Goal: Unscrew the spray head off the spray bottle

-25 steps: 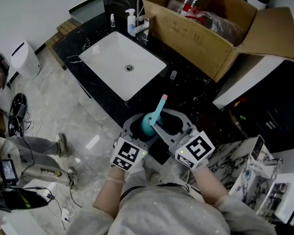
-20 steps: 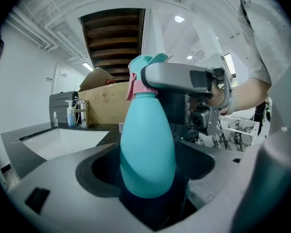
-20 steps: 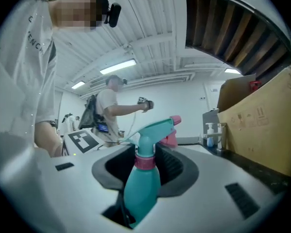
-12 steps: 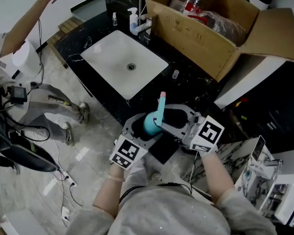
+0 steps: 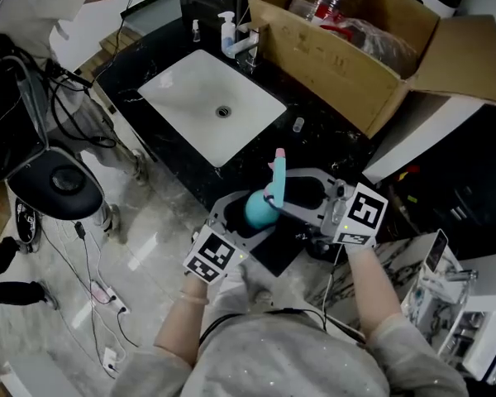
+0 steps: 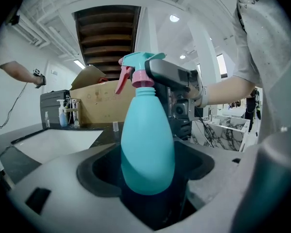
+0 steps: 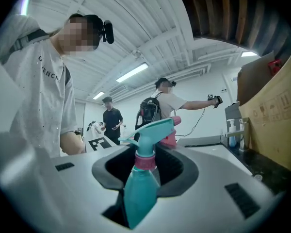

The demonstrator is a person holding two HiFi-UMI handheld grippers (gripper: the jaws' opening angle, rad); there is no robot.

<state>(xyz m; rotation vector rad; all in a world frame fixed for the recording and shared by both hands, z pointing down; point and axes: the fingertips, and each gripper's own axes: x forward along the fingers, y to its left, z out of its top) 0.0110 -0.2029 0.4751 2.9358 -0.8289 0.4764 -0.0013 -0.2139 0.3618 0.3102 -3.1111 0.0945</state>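
Observation:
A teal spray bottle (image 5: 259, 208) with a pink collar and teal spray head (image 5: 276, 174) is held between both grippers over the counter's front edge. My left gripper (image 5: 245, 223) is shut on the bottle's body (image 6: 148, 144), which fills the gap between its jaws. My right gripper (image 5: 293, 198) comes in from the right and is shut on the spray head at the pink collar (image 7: 145, 161). In the left gripper view the right gripper (image 6: 177, 81) sits against the spray head (image 6: 136, 67). The bottle's base is hidden in both gripper views.
A white sink (image 5: 211, 106) is set in the black counter (image 5: 322, 151), with a pump bottle (image 5: 229, 33) and a small vial (image 5: 298, 125) on it. An open cardboard box (image 5: 347, 48) stands behind. A person with a backpack (image 5: 33, 89) stands at the left; cables (image 5: 91, 279) lie on the floor.
My right gripper has swung to the right, turning the spray head with it. The left gripper and bottle body stayed nearly in place. People at the left have moved closer.

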